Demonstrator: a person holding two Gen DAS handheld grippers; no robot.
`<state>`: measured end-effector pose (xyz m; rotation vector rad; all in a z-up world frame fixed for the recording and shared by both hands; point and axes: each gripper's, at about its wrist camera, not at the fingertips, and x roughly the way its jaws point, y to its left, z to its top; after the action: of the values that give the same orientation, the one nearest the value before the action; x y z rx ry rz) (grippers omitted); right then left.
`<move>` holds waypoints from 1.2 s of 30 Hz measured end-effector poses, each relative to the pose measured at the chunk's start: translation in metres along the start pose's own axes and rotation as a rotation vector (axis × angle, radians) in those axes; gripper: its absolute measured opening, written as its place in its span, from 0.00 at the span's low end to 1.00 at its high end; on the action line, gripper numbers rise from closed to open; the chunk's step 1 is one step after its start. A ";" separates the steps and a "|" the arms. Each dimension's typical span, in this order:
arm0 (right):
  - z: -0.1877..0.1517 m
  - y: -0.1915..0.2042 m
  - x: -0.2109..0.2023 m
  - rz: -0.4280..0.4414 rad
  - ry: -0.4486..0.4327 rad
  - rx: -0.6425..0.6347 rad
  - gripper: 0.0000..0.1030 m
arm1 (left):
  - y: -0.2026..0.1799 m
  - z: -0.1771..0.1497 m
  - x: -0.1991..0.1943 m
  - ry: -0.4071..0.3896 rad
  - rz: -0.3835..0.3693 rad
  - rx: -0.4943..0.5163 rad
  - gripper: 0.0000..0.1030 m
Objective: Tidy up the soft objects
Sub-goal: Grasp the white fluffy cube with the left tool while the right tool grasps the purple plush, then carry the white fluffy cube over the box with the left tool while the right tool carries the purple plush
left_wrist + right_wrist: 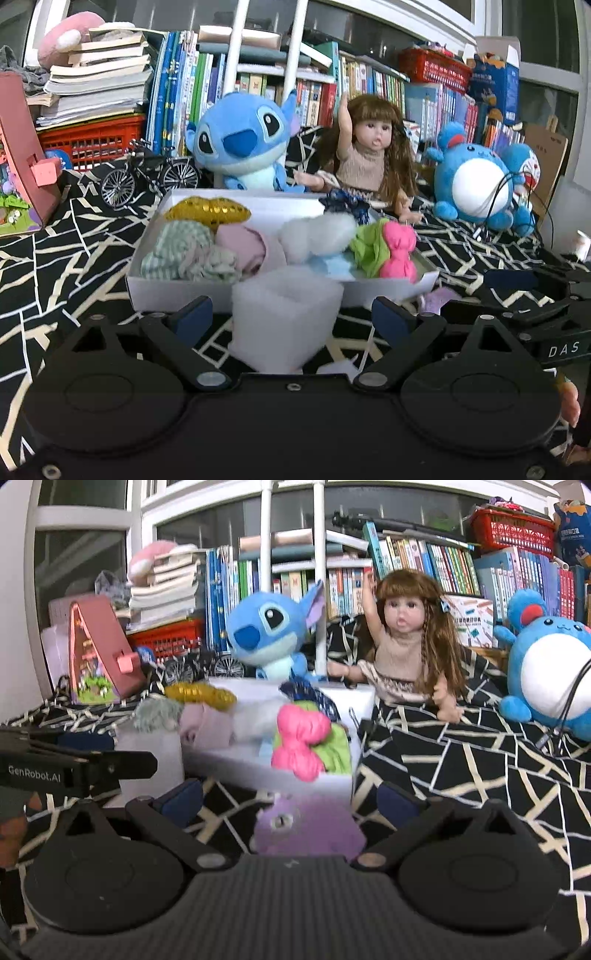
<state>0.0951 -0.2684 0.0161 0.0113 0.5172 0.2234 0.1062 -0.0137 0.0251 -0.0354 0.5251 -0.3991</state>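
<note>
**Both grippers wide at the near wall of the white box**

On the black cloth with cream lines (74,236), a model bicycle (151,175) stands at the left, ahead of stacked books (96,74). The white box (177,291) holds a gold cushion (208,211), a green checked cloth (177,251), white stuffing (317,232) and a pink knot-shaped toy (399,251). The left gripper (291,317) is spread wide, a white foam block (284,317) between its pads, touching neither. Behind the box sit a blue plush (240,140), a doll (365,147) and a round blue plush (476,177). The right gripper (291,805) is fully open over a purple soft piece (310,827) just outside the box, not gripping it.
</note>
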 end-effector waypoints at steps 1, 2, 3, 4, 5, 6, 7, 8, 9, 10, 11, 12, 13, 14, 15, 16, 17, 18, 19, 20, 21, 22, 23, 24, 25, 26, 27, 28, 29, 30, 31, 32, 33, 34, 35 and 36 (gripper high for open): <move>-0.002 0.000 0.001 -0.001 0.008 0.000 1.00 | 0.000 -0.002 0.001 0.006 0.003 0.003 0.92; -0.004 0.000 0.002 -0.002 0.014 0.002 1.00 | -0.001 -0.004 0.003 0.010 0.008 0.003 0.92; -0.006 0.000 0.004 -0.004 0.022 0.004 1.00 | -0.001 -0.005 0.005 0.012 0.013 0.002 0.92; -0.008 0.000 0.006 -0.008 0.029 0.005 1.00 | -0.001 -0.006 0.006 0.013 0.019 0.000 0.92; -0.010 0.000 0.007 -0.014 0.036 0.004 1.00 | -0.001 -0.007 0.008 0.015 0.023 -0.003 0.92; -0.011 0.000 0.008 -0.017 0.041 0.003 1.00 | -0.001 -0.007 0.009 0.018 0.023 -0.005 0.92; -0.011 0.000 0.009 -0.020 0.046 0.000 1.00 | -0.001 -0.007 0.011 0.021 0.021 -0.007 0.92; -0.012 0.001 0.010 -0.021 0.050 -0.004 1.00 | -0.001 -0.007 0.012 0.023 0.019 -0.010 0.92; -0.013 0.002 0.011 -0.025 0.053 -0.010 1.00 | -0.001 -0.006 0.013 0.024 0.018 -0.011 0.92; -0.013 0.003 0.012 -0.028 0.056 -0.017 1.00 | -0.001 -0.006 0.014 0.025 0.018 -0.012 0.92; -0.014 0.004 0.012 -0.032 0.060 -0.027 1.00 | -0.001 -0.006 0.015 0.027 0.019 -0.012 0.92; -0.014 0.005 0.013 -0.036 0.063 -0.036 1.00 | -0.001 -0.006 0.016 0.031 0.019 -0.012 0.92; -0.015 0.006 0.014 -0.041 0.067 -0.043 1.00 | -0.001 -0.006 0.017 0.035 0.019 -0.012 0.92; -0.015 0.007 0.015 -0.046 0.071 -0.047 1.00 | -0.001 -0.006 0.018 0.038 0.019 -0.013 0.92; -0.016 0.007 0.016 -0.050 0.075 -0.049 1.00 | -0.001 -0.006 0.019 0.041 0.020 -0.014 0.92; -0.017 0.007 0.017 -0.051 0.079 -0.049 1.00 | -0.002 -0.006 0.020 0.043 0.021 -0.015 0.92; -0.017 0.007 0.018 -0.052 0.081 -0.048 1.00 | -0.002 -0.006 0.020 0.044 0.020 -0.016 0.92; -0.017 0.007 0.019 -0.053 0.087 -0.047 1.00 | -0.002 -0.006 0.021 0.046 0.020 -0.016 0.92; -0.017 0.007 0.019 -0.055 0.091 -0.045 1.00 | -0.002 -0.006 0.022 0.049 0.019 -0.016 0.92; -0.017 0.007 0.020 -0.057 0.092 -0.044 1.00 | -0.002 -0.006 0.022 0.052 0.018 -0.017 0.92; -0.017 0.007 0.020 -0.056 0.094 -0.043 1.00 | -0.002 -0.007 0.023 0.054 0.016 -0.017 0.92; -0.017 0.006 0.020 -0.056 0.096 -0.042 1.00 | -0.002 -0.007 0.023 0.056 0.016 -0.017 0.92; -0.017 0.006 0.020 -0.058 0.099 -0.041 1.00 | -0.002 -0.007 0.023 0.057 0.016 -0.018 0.92; -0.017 0.006 0.021 -0.060 0.101 -0.041 1.00 | -0.002 -0.007 0.024 0.058 0.017 -0.019 0.92; -0.017 0.007 0.021 -0.061 0.104 -0.043 1.00 | -0.002 -0.007 0.025 0.059 0.017 -0.020 0.92; -0.017 0.007 0.021 -0.062 0.106 -0.046 1.00 | -0.002 -0.007 0.026 0.060 0.018 -0.022 0.92; -0.017 0.008 0.022 -0.062 0.108 -0.049 1.00 | -0.002 -0.007 0.026 0.062 0.019 -0.024 0.92; -0.017 0.009 0.022 -0.063 0.110 -0.054 1.00 | -0.002 -0.007 0.027 0.062 0.020 -0.027 0.92; -0.017 0.010 0.022 -0.064 0.111 -0.059 1.00 | -0.002 -0.007 0.027 0.063 0.021 -0.028 0.91; -0.017 0.010 0.023 -0.065 0.113 -0.063 1.00 | -0.002 -0.007 0.028 0.065 0.020 -0.029 0.91; -0.017 0.011 0.023 -0.065 0.115 -0.069 1.00 | -0.002 -0.007 0.028 0.066 0.020 -0.031 0.89; -0.017 0.012 0.024 -0.065 0.117 -0.073 1.00 | -0.002 -0.007 0.028 0.068 0.019 -0.033 0.88; -0.017 0.013 0.024 -0.065 0.119 -0.076 1.00 | -0.002 -0.007 0.029 0.071 0.018 -0.036 0.87; -0.018 0.013 0.024 -0.064 0.121 -0.078 1.00 | -0.001 -0.007 0.029 0.075 0.016 -0.040 0.84; -0.018 0.013 0.025 -0.063 0.123 -0.081 1.00 | -0.001 -0.007 0.030 0.079 0.013 -0.045 0.83; -0.018 0.014 0.025 -0.062 0.124 -0.084 1.00 | 0.000 -0.007 0.031 0.086 0.009 -0.052 0.80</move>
<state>0.1049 -0.2505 -0.0106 -0.1004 0.6304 0.1857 0.1269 -0.0252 0.0039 -0.0658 0.6198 -0.3790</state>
